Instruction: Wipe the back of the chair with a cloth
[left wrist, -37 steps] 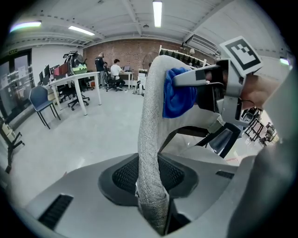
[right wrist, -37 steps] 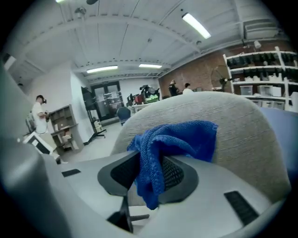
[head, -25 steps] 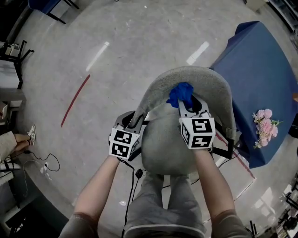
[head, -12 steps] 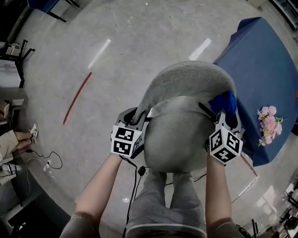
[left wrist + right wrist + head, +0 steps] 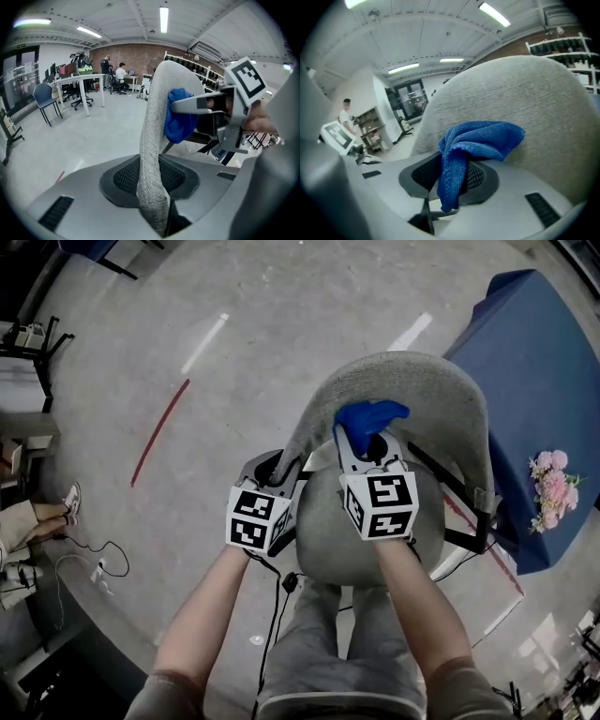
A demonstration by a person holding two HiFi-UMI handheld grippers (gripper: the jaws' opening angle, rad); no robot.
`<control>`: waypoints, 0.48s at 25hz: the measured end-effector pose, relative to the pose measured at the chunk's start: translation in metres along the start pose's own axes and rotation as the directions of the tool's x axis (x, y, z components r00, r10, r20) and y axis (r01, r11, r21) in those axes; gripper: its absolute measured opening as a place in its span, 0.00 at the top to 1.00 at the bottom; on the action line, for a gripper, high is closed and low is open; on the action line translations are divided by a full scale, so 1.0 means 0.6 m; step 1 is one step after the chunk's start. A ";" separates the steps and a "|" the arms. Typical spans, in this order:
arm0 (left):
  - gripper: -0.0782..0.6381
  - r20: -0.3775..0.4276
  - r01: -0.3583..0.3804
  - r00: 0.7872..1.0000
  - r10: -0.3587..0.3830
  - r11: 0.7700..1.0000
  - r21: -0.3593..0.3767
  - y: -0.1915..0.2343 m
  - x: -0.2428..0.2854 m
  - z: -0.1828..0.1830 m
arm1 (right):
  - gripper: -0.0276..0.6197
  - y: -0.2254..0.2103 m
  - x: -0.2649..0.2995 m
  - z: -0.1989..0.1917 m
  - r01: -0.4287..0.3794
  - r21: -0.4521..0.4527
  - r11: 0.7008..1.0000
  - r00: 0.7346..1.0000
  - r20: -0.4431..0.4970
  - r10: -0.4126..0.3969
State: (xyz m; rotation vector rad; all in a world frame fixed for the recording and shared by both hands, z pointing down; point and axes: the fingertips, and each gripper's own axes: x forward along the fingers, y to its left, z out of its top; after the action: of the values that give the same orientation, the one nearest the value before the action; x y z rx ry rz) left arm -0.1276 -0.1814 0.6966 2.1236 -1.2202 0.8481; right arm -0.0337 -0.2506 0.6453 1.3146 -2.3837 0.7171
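The grey fabric chair back (image 5: 412, 390) curves above the seat (image 5: 361, 531). My right gripper (image 5: 366, 444) is shut on a bunched blue cloth (image 5: 370, 418) and presses it on the seat-side face of the back, left of its middle. In the right gripper view the cloth (image 5: 473, 143) hangs from the jaws against the chair back (image 5: 529, 98). My left gripper (image 5: 281, 467) is shut on the left edge of the chair back (image 5: 152, 140), which runs between its jaws. The left gripper view also shows the cloth (image 5: 180, 119) and the right gripper (image 5: 206, 103).
A table under a blue cover (image 5: 548, 371) stands close on the right, with pink flowers (image 5: 551, 488) by its edge. A red line (image 5: 159, 432) marks the floor at left. Cables (image 5: 89, 559) and a person's shoe (image 5: 70, 501) lie at far left.
The right gripper swept the cloth from the middle of the chair back out to its right side, then back past the middle to the left. The left gripper kept its hold.
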 end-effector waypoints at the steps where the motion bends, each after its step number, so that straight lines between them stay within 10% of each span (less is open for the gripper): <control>1: 0.73 0.000 0.000 1.000 0.000 1.000 -0.002 0.000 0.000 0.000 | 0.77 0.027 0.002 -0.008 -0.064 -0.024 0.998 0.998 -0.017 0.064; 8: 0.73 -0.001 -0.009 1.000 0.009 1.000 -0.008 0.004 -0.003 -0.001 | 0.77 0.102 -0.005 -0.032 -0.317 -0.150 0.937 0.944 -0.150 0.295; 12: 0.73 -0.009 -0.022 1.000 0.022 1.000 -0.008 0.006 -0.005 -0.003 | 0.77 0.001 -0.013 -0.027 -0.181 -0.154 0.971 0.980 -0.114 0.164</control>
State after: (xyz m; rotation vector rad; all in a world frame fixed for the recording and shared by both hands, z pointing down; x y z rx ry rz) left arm -0.1326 -0.1802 0.6959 2.1015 -1.2422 0.8607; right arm -0.0295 -0.2358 0.6542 0.9909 -2.4378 0.6030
